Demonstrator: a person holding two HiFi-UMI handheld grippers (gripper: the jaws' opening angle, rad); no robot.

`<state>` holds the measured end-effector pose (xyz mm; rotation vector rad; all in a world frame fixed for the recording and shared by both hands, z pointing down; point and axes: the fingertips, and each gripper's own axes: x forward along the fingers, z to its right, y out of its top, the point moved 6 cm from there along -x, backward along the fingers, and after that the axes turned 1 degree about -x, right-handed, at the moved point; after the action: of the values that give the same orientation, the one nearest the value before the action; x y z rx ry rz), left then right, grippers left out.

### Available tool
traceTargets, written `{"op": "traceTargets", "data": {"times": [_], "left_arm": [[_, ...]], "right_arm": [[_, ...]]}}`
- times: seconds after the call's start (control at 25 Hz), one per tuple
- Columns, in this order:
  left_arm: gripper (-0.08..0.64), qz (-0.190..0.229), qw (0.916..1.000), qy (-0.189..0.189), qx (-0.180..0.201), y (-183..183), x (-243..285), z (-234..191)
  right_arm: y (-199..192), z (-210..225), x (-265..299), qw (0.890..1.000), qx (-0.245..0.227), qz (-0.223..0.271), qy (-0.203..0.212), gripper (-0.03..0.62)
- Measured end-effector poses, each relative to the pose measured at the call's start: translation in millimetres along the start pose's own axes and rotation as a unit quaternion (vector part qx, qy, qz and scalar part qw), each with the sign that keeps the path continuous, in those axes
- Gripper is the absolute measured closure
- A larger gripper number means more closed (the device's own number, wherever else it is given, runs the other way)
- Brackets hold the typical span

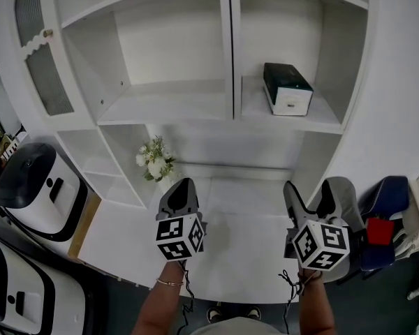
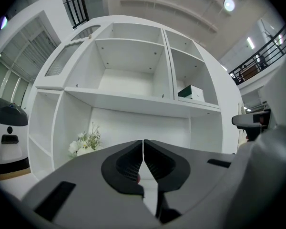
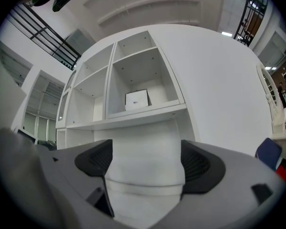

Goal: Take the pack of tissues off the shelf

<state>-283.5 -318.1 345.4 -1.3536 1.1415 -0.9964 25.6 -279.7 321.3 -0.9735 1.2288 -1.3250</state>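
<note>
The pack of tissues (image 1: 286, 88), white with a dark green top, lies in the right-hand compartment of the white shelf unit (image 1: 227, 61). It shows small in the left gripper view (image 2: 191, 93) and as a white box end in the right gripper view (image 3: 137, 99). My left gripper (image 1: 181, 185) hovers over the lower counter, left of centre, shut with nothing between its pads. My right gripper (image 1: 308, 190) is below the tissue compartment, open and empty. Both point level toward the shelf and stand well short of the pack.
A small bunch of white flowers (image 1: 154, 160) stands on the counter (image 1: 244, 208) just left of my left gripper. White and black machines (image 1: 33, 187) are at the left. A blue chair with a red item (image 1: 381, 223) is at the right. The left shelf compartment (image 1: 167, 100) holds nothing.
</note>
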Motion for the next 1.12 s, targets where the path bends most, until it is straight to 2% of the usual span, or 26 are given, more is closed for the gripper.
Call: {"op": "traceTargets", "data": {"times": [0.2, 0.56, 0.72, 1.12], "left_arm": [[0.537, 0.034, 0.9990, -0.013, 0.025, 36.2, 6.9, 9.2], [0.537, 0.082, 0.9960, -0.018, 0.030, 85.9, 22.9, 22.7], [0.537, 0.106, 0.9941, -0.017, 0.018, 110.2, 31.1, 21.5], [0.537, 0.138, 0.9891, -0.018, 0.048, 152.0, 47.7, 20.1]], "right_arm": [[32.8, -1.5, 9.4, 0.999, -0.004, 0.034, -0.001, 0.146], [84.6, -11.8, 35.2, 0.997, -0.018, 0.075, 0.014, 0.144], [101.6, -12.8, 49.5, 0.996, -0.017, 0.081, 0.016, 0.144], [133.3, -22.6, 88.1, 0.996, -0.043, 0.068, 0.027, 0.120]]}}
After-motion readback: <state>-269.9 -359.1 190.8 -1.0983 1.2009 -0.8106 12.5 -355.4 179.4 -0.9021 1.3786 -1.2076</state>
